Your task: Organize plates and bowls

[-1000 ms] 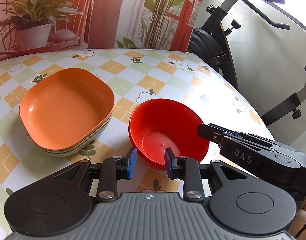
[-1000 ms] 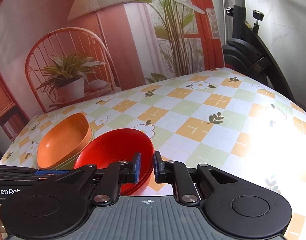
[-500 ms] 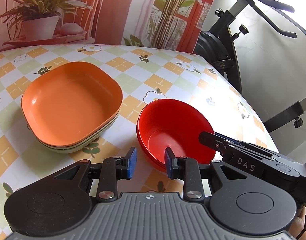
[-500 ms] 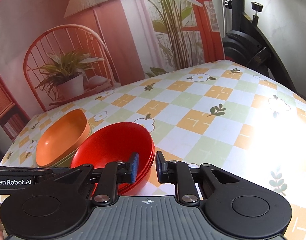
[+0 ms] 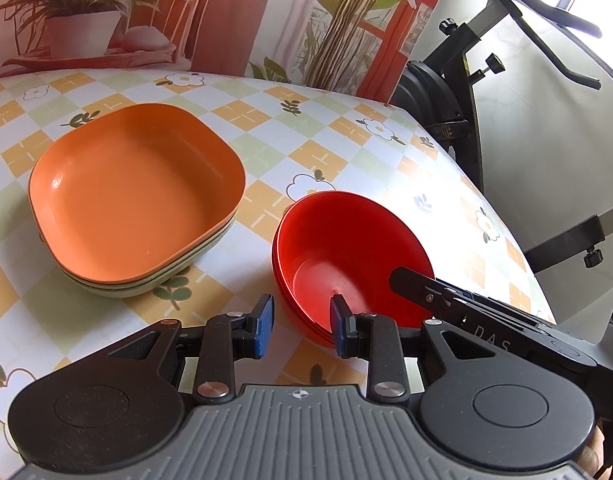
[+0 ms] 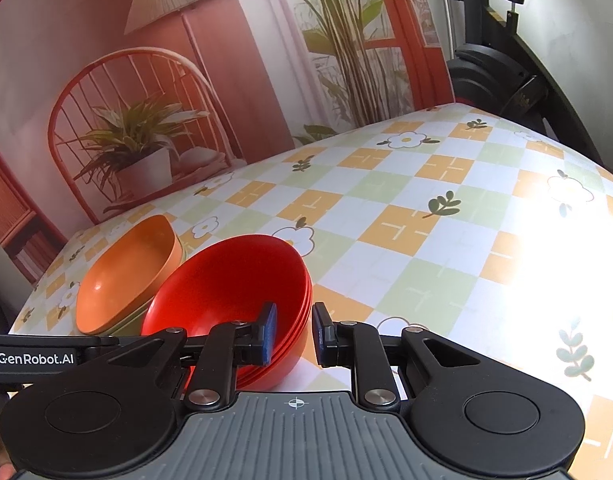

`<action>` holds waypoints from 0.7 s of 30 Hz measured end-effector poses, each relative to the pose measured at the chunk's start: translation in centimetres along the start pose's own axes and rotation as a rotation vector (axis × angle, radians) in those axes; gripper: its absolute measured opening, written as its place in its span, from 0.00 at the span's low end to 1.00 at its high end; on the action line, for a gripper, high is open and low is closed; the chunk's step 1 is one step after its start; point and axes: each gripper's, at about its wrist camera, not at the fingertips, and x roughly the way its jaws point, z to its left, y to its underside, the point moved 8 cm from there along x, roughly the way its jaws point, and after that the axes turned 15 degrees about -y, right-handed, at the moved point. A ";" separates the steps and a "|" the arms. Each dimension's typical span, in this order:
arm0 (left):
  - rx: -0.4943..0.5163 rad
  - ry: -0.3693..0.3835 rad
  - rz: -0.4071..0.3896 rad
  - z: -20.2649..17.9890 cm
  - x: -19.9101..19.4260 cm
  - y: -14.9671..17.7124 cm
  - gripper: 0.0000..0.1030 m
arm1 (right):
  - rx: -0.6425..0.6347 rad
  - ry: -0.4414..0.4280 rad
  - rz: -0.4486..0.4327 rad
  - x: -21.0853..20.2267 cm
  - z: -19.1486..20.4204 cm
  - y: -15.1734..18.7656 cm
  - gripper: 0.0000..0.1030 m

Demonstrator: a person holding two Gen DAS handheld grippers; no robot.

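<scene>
A stack of red bowls (image 5: 346, 256) sits upright just ahead of the left gripper (image 5: 300, 326); stacked plates, orange on top (image 5: 134, 196), lie ahead-left

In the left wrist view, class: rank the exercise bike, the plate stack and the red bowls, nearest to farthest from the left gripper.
1. Red bowls, right by the left gripper, slightly right.
2. Plate stack, ahead left.
3. Exercise bike, beyond the table, far right.

Stack of plates (image 5: 134, 200) on counter (image 5: 346, 152), left side. Stack of bowls (image 5: 346, 252) just beside it to the right, apart, nearer the counter's right edge. Left gripper (image 5: 300, 322) at bowls' near rim. Right gripper (image 6: 293, 332) straddles bowls' right rim. Exercise bike (image 5: 466, 92) behind counter's right corner.
</scene>
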 end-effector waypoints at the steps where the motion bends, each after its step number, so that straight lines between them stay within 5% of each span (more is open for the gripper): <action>1: -0.005 0.003 0.004 0.0 0.1 0.0 0.31 | 0.002 -0.001 0.000 0.0 0.0 0.0 0.18; 21: -0.090 0.005 0.011 1.2 1.7 -1.2 0.26 | 0.007 -0.008 0.005 0.4 -0.2 0.2 0.18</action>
